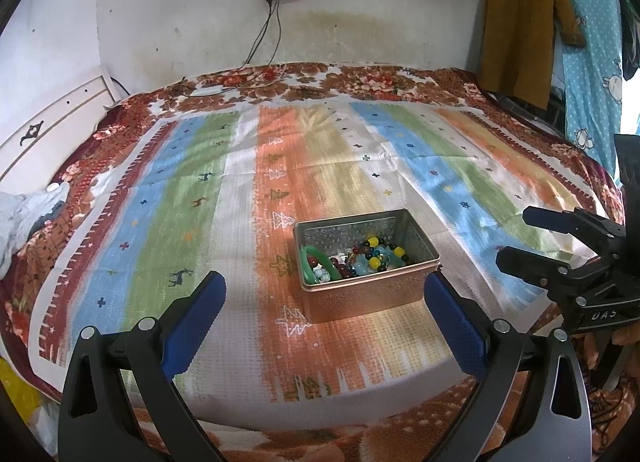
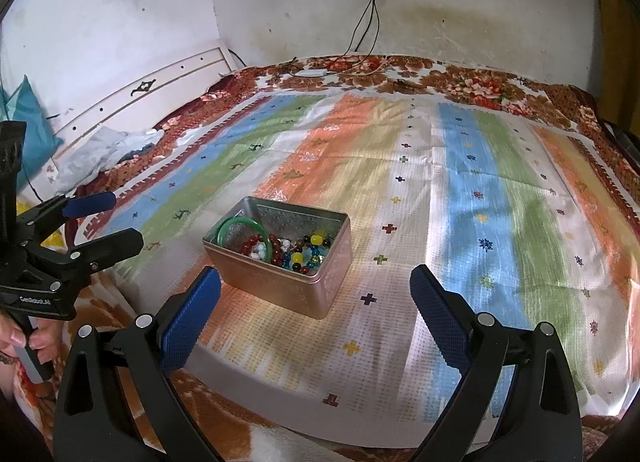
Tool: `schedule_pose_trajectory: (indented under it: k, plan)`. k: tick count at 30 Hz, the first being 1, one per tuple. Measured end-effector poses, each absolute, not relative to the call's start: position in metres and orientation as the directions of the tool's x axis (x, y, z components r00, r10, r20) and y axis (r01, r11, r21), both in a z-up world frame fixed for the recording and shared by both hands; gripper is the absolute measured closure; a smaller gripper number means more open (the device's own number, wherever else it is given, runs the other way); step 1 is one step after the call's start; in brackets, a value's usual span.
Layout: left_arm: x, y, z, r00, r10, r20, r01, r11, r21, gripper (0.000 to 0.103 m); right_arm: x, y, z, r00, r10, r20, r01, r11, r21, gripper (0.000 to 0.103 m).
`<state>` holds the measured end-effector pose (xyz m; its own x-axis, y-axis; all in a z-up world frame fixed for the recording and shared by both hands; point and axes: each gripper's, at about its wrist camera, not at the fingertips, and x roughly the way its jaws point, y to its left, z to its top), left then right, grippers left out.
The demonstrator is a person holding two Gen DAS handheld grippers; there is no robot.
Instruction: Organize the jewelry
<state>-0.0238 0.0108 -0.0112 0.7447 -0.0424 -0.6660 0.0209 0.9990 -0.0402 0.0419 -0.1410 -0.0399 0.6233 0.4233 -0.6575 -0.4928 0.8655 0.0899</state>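
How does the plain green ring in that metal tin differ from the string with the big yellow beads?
The smooth green bangle is one solid hoop of a single colour; the yellow-beaded bracelet is many separate round beads, yellow mixed with dark ones. The bangle leans up against the left end wall of the rectangular metal tin, while the bracelet lies in the heap toward the right. Both sit inside the open tin.

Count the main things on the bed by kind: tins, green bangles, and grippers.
Tin: 1
Green bangle: 1
Grippers: 2, left gripper and right gripper, both open
Total: 4
The beads in the tin are too jumbled to count.
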Motion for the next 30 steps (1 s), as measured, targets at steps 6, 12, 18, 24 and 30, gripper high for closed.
schedule_pose_trajectory:
  k: [6, 12, 18, 24, 30]
  plan:
    - [-0.0240, 0.0122, -0.0115, 0.741, -0.040, -0.670, 0.013, 0.999, -0.045, 0.006, 0.0419, -0.1412, -0.0404, 0.623, 0.421, -0.659, -0.490, 0.867, 0.091, 0.007]
    - [-0.0220, 0.0152, -0.0145, 0.733, -0.042, -0.679, 0.012, 0.999, -0.050, 0.006, 0.0424, -0.1404, -0.0410, 0.622, 0.418, -0.662, -0.488, 0.868, 0.089, 0.007]
    - [-0.0198, 0.0159, -0.0162, 0.726, -0.040, -0.686, 0.010, 0.999, -0.048, 0.006, 0.0423, -0.1403, -0.0411, 0.622, 0.419, -0.662, -0.488, 0.868, 0.092, 0.007]
    - [-0.0201, 0.0165, -0.0165, 0.726, -0.040, -0.686, 0.010, 0.999, -0.047, 0.006, 0.0423, -0.1402, -0.0409, 0.622, 0.419, -0.662, -0.489, 0.868, 0.090, 0.007]
    - [-0.0197, 0.0151, -0.0160, 0.726, -0.039, -0.686, 0.009, 0.999, -0.047, 0.006, 0.0424, -0.1401, -0.0408, 0.622, 0.418, -0.662, -0.487, 0.869, 0.091, 0.007]
